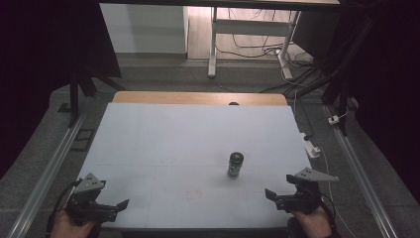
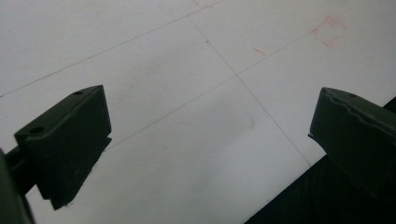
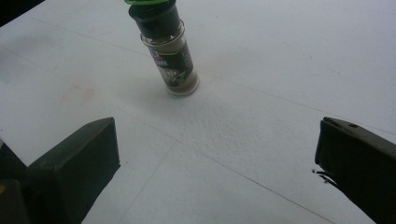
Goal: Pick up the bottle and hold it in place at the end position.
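A small glass spice jar (image 1: 235, 164) with a dark cap stands upright on the white table (image 1: 163, 144), right of the middle. The right gripper view has the jar (image 3: 170, 56) ahead and a little left of the gap between the jaws. My right gripper (image 1: 273, 197) sits at the table's front right, jaws wide apart with nothing between them, well short of the jar. At the front left corner my left gripper (image 1: 121, 205) is held by a hand; its jaws stand open over the bare table (image 2: 196, 121).
The table's front edge (image 2: 299, 182) runs just beyond my left jaws. A wooden strip (image 1: 198, 97) borders the far side. Metal rails flank the table on the floor, and a white power strip (image 1: 311, 147) with cables lies off the right edge. Faint red marks (image 2: 329, 30) are drawn on the surface.
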The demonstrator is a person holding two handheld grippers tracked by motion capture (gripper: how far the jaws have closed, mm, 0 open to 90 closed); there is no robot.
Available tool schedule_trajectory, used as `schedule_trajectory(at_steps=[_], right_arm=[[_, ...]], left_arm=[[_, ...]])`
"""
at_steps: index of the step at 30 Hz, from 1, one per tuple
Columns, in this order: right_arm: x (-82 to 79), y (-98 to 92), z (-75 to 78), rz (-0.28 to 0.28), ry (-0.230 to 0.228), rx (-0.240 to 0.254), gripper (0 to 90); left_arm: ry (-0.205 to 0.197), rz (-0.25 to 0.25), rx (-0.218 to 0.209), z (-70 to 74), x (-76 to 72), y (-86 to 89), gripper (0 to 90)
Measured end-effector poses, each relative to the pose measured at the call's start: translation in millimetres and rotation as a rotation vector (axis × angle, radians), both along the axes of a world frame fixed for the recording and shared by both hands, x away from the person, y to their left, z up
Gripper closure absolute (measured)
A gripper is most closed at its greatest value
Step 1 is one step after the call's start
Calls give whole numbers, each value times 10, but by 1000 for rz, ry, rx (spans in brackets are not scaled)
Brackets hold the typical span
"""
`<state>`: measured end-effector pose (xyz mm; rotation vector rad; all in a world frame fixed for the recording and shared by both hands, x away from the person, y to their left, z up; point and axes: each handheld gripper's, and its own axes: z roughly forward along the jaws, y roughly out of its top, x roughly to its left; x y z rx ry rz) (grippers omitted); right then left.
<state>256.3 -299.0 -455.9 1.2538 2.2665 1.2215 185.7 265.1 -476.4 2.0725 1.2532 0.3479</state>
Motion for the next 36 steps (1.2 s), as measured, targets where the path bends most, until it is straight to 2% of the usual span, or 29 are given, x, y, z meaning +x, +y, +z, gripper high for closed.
schedule_trajectory(at_steps=[14, 25, 28, 32, 36], right_arm=[[-8, 41, -2, 18, -13, -34, 0], [4, 74, -6, 62, 7, -56, 0], [9, 73, -3, 71, 11, -53, 0], [17, 72, 5, 78, 15, -25, 0], [28, 117, 22, 104, -2, -23, 0]], left_arm=[[19, 0, -25, -7, 13, 19, 3], [26, 6, -41, -7, 19, 39, 0], [25, 6, -44, -7, 18, 43, 0], [27, 10, -46, -8, 21, 46, 0], [27, 11, -45, -8, 20, 45, 0]])
